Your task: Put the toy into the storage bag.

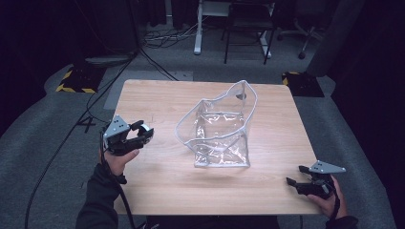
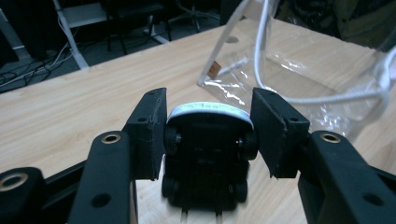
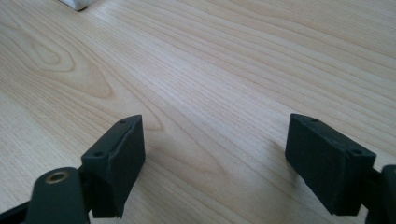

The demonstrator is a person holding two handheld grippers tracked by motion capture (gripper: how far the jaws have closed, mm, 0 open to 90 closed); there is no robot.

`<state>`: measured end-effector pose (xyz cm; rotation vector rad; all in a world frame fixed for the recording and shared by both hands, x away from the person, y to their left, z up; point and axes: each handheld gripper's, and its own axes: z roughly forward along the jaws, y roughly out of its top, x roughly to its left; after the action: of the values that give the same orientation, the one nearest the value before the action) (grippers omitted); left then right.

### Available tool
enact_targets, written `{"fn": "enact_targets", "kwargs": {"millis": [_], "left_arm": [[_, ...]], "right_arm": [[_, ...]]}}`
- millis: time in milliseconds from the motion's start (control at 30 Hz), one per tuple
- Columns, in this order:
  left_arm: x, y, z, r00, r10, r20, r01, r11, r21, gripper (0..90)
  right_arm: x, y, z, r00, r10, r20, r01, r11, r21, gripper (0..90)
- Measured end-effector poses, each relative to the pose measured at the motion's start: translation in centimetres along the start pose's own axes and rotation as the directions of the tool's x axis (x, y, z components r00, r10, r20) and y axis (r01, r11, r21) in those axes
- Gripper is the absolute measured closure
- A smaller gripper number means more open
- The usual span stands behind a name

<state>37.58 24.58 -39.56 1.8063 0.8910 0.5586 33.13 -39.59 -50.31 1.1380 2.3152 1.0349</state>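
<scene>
A clear plastic bag (image 1: 220, 128) with white trim stands open in the middle of the wooden table (image 1: 157, 95). At the table's left edge my left gripper (image 1: 142, 134) is lifted off the wood and shut on a small toy car (image 1: 146, 129). In the left gripper view the toy car (image 2: 208, 154) shows its black underside and wheels, with a white body edge on top, pinched between both pads of the left gripper (image 2: 208, 114). The bag (image 2: 299, 70) lies just beyond it. My right gripper (image 1: 295, 174) rests low at the table's near right corner, open with nothing between the jaws of the right gripper (image 3: 215, 140).
Beyond the table's far edge are a chair (image 1: 248, 24), a desk leg (image 1: 197, 28) and cables (image 1: 157, 36) on the grey floor. Yellow-and-black striped blocks (image 1: 76, 81) sit at both far corners. A white object's corner (image 3: 77, 3) lies on the wood ahead of the right gripper.
</scene>
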Motion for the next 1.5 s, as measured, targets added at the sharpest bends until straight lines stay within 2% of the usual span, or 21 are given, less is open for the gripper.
{"fn": "enact_targets", "kwargs": {"millis": [267,433,500,733,867,1000,1033,1267,1433,1500], "left_arm": [[0.5,2.0,1.1,1.0000,0.008,0.001,-0.008,1.0000,-0.004,48.2],[0.4,3.0,1.3,1.0000,0.007,0.006,-0.007,1.0000,-0.006,48.2],[0.3,3.8,1.5,0.9997,0.024,0.006,-0.024,0.9996,-0.012,48.3],[0.1,5.2,2.0,0.9996,0.030,0.003,-0.030,0.9994,-0.018,48.2],[-0.2,6.3,2.2,0.9994,0.032,0.011,-0.031,0.9991,-0.030,48.2],[-0.7,7.4,2.5,0.9984,0.054,0.020,-0.053,0.9980,-0.033,48.2],[-1.0,8.0,2.8,0.9971,0.075,0.014,-0.075,0.9970,-0.020,48.2],[-1.3,9.5,3.0,0.9959,0.088,0.017,-0.088,0.9956,-0.032,48.2],[-2.0,10.9,3.7,0.9930,0.114,0.030,-0.113,0.9927,-0.043,48.2],[-2.3,11.3,4.1,0.9928,0.113,0.040,-0.111,0.9928,-0.045,48.2]], "right_arm": [[0.0,0.0,0.0,1.0000,0.000,0.000,0.000,1.000,0.000,20.2],[0.0,0.0,0.0,1.0000,0.000,0.000,0.000,1.000,0.000,20.2],[0.0,0.0,0.0,1.0000,0.000,0.000,0.000,1.000,0.000,20.2],[0.0,0.0,0.0,1.0000,0.000,0.000,0.000,1.000,0.000,20.2],[0.0,0.0,0.0,1.0000,0.000,0.000,0.000,1.000,0.000,20.2],[0.0,0.0,0.0,1.0000,0.000,0.000,0.000,1.000,0.000,20.2],[0.0,0.0,0.0,1.0000,0.000,0.001,0.000,1.000,0.000,20.2],[0.0,0.0,0.0,1.0000,-0.002,0.001,0.002,1.000,0.001,20.2],[0.0,0.0,0.0,1.0000,-0.001,0.001,0.001,1.000,0.001,20.2],[0.0,0.0,0.0,1.0000,-0.001,0.001,0.001,1.000,0.001,20.2]]}}
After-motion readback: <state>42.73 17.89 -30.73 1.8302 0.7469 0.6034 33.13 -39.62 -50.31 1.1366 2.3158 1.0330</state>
